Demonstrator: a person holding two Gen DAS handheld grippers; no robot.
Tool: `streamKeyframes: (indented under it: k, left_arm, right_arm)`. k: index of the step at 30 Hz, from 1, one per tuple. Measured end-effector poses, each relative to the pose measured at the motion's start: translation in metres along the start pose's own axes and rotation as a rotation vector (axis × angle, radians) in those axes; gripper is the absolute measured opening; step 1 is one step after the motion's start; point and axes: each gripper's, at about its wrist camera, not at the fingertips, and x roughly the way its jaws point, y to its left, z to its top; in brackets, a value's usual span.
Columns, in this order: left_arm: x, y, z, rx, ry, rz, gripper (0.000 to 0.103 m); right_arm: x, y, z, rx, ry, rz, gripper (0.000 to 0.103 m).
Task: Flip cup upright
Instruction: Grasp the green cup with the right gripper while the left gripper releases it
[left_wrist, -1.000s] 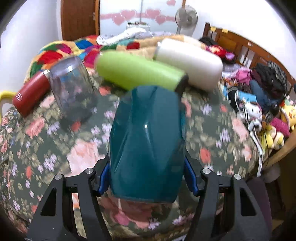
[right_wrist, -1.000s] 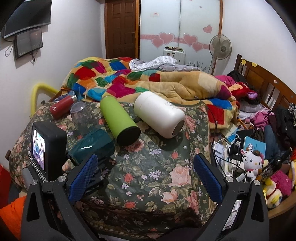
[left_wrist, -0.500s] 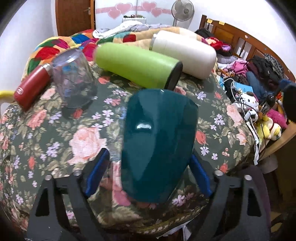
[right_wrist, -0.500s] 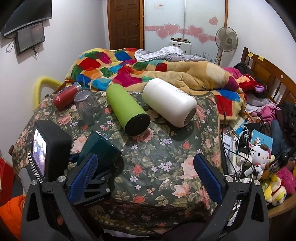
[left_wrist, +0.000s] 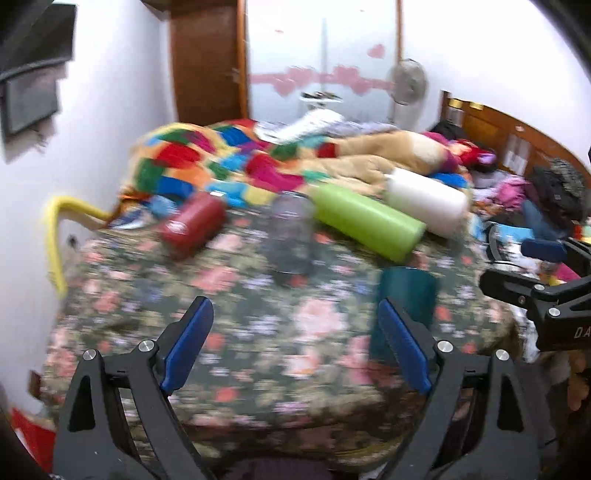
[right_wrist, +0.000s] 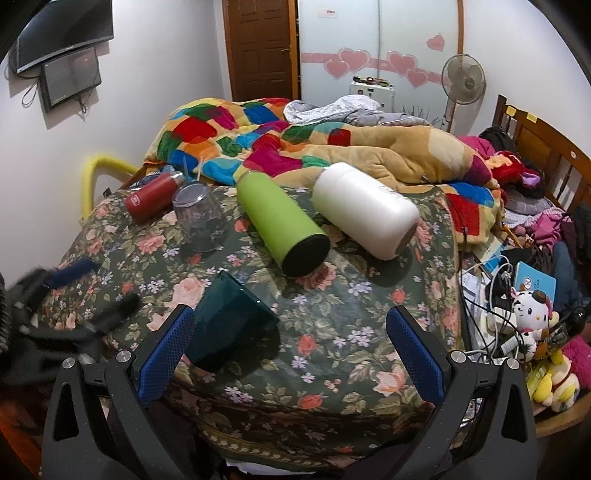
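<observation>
A dark teal cup stands on the floral bedcover, leaning slightly, with its wider end up. In the blurred left wrist view it shows just behind my right finger. My left gripper is open and empty, drawn back from the cup; it also shows blurred at the left of the right wrist view. My right gripper is open and empty, low at the bed's front edge, with the cup just behind its left finger.
A clear tumbler stands upside down. A red bottle, a green bottle and a white bottle lie on their sides. A patchwork quilt lies behind. Clutter and toys sit at the right.
My left gripper has let go of the teal cup, opened wide and pulled back to the left. The cup now stands on the bedcover. The right gripper has barely moved.
</observation>
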Motion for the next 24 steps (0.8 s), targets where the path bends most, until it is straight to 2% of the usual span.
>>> streamKeyframes:
  k: [4, 8, 10, 12, 17, 24]
  left_arm:
    - [-0.005, 0.021, -0.005, 0.012, -0.013, 0.102, 0.091]
    - [-0.004, 0.033, -0.015, -0.005, -0.001, 0.108, 0.091]
    - [-0.002, 0.037, -0.019, -0.011, 0.004, 0.107, 0.091]
    - [-0.001, 0.036, -0.022, -0.015, 0.008, 0.107, 0.091]
    - [0.003, 0.039, -0.023, -0.032, 0.007, 0.101, 0.091]
    - [0.005, 0.041, -0.021, -0.055, 0.007, 0.091, 0.091]
  right_arm:
    - [0.023, 0.009, -0.003, 0.03, 0.067, 0.056, 0.103]
    - [0.057, 0.018, -0.008, 0.073, 0.179, 0.14, 0.096]
    - [0.072, 0.021, -0.008, 0.095, 0.224, 0.165, 0.087]
    - [0.086, 0.023, -0.007, 0.124, 0.263, 0.19, 0.083]
    - [0.106, 0.026, -0.002, 0.154, 0.299, 0.19, 0.082]
    - [0.124, 0.041, 0.009, 0.073, 0.324, 0.167, 0.077]
